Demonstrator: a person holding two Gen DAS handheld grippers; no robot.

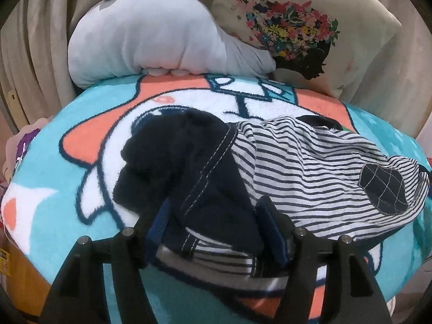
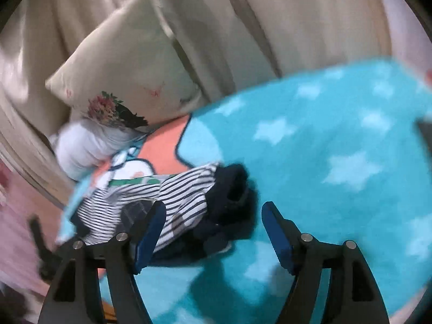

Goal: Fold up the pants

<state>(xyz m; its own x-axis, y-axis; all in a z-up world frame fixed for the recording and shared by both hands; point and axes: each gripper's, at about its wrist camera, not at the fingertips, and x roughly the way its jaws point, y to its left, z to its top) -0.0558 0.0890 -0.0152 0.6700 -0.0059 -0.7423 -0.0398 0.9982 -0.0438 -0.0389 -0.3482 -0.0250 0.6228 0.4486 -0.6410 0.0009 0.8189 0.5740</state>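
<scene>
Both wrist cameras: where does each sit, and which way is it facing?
Left wrist: on the left gripper, looking along its fingers at the pants, toward the grey plush.
Right wrist: on the right gripper, fingers apart, above the turquoise blanket; blurred.
Shared: pants, blanket, floral pillow.

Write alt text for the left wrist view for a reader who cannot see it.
The left tongs straddle the near edge of the striped pants, dark navy lining showing, bunched on a turquoise cartoon blanket. Behind lie a grey plush pillow and a cream cushion printed with a floral silhouette, against beige curtains.
</scene>
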